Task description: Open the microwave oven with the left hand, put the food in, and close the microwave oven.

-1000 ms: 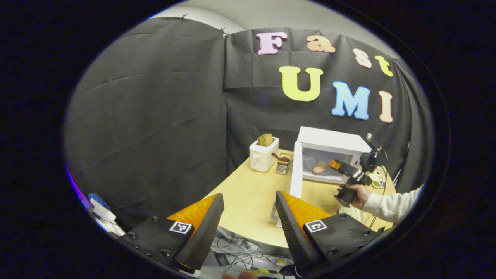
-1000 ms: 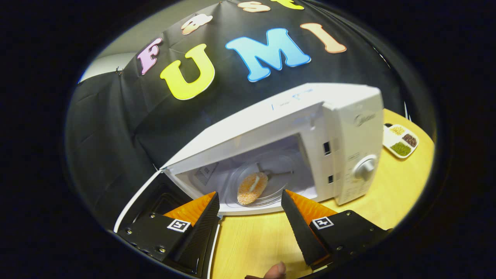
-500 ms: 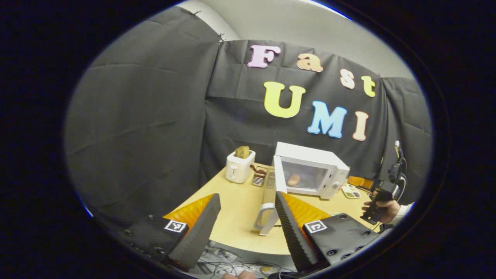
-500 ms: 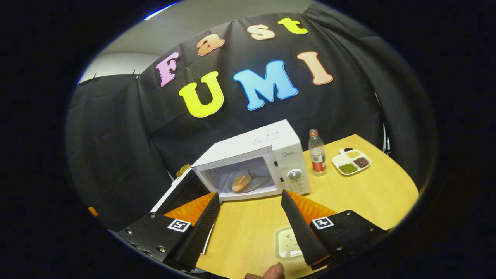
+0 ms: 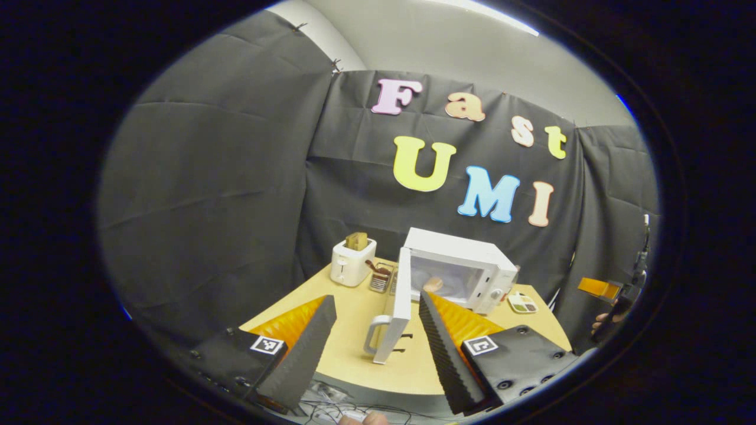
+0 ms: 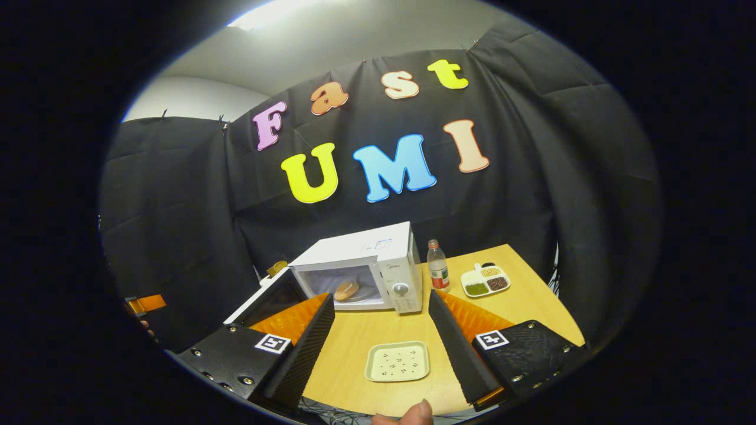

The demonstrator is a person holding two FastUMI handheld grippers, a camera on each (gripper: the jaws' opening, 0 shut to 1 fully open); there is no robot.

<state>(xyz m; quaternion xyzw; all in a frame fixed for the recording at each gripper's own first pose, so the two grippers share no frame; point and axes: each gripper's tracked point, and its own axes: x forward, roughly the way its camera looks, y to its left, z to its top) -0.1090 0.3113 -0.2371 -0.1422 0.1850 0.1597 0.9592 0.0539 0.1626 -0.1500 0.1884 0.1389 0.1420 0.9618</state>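
Note:
The white microwave (image 5: 466, 262) stands at the back of the wooden table (image 5: 348, 307), its door (image 5: 398, 307) swung wide open toward me, handle outward. A bun-like piece of food (image 6: 346, 290) lies on the glass plate inside the microwave (image 6: 378, 254); it also peeks past the door edge as the food (image 5: 433, 284). My left gripper (image 5: 376, 296) is open and empty, held well back from the table's near edge. My right gripper (image 6: 380, 295) is open and empty too, above the front edge. The right gripper (image 5: 599, 288) shows far right, in a hand.
A white toaster (image 5: 349, 260) and a small rack (image 5: 381, 277) sit left of the microwave. A bottle (image 6: 437, 265) and a divided dish (image 6: 485, 280) stand to its right. An empty pale tray (image 6: 397, 362) lies near the front edge. Cables hang below the table.
Both grippers have drawn back from the microwave. The right one left the oven mouth, open and empty. The food stays inside and the door stays open.

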